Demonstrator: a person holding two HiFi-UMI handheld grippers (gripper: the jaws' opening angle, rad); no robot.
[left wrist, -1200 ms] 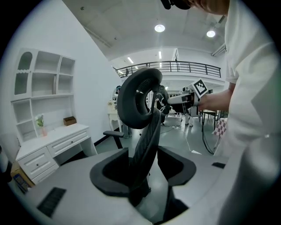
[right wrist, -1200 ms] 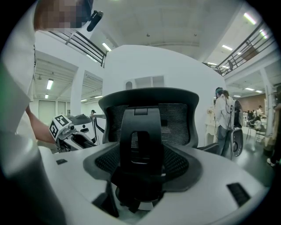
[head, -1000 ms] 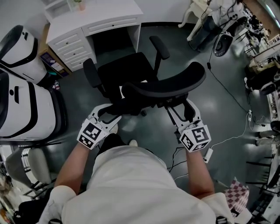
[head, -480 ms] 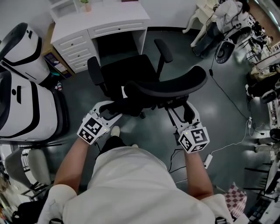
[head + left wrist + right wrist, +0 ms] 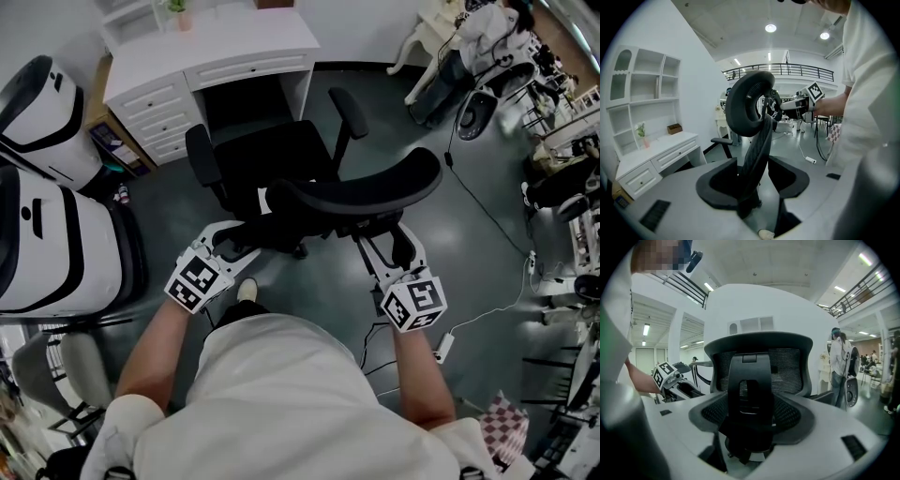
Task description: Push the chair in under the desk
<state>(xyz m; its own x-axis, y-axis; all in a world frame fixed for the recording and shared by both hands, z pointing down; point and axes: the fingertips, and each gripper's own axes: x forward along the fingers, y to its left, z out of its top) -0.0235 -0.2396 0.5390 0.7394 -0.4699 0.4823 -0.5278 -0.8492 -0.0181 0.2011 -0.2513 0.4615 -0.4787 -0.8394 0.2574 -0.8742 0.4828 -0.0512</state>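
Note:
The black office chair (image 5: 281,155) faces the white desk (image 5: 234,42), its seat front at the mouth of the kneehole. Its curved mesh backrest (image 5: 366,187) is toward me. My left gripper (image 5: 234,239) is at the backrest's left edge (image 5: 757,140), which runs between the jaws; floor shows beside it, so the left gripper (image 5: 752,180) is open. My right gripper (image 5: 389,246) sits behind the backrest. The chair's black back spine (image 5: 750,394) fills the gap between its jaws, so the right gripper (image 5: 750,420) looks shut on it.
Two large white-and-black machines (image 5: 56,225) stand at the left beside the desk drawers (image 5: 155,103). A cable and power strip (image 5: 445,342) lie on the floor by my right side. A person (image 5: 839,366) stands off to the right. More furniture crowds the far right.
The chair and both grippers have moved together toward the desk, bringing the seat front closer to the kneehole. Both grippers keep their places on the backrest.

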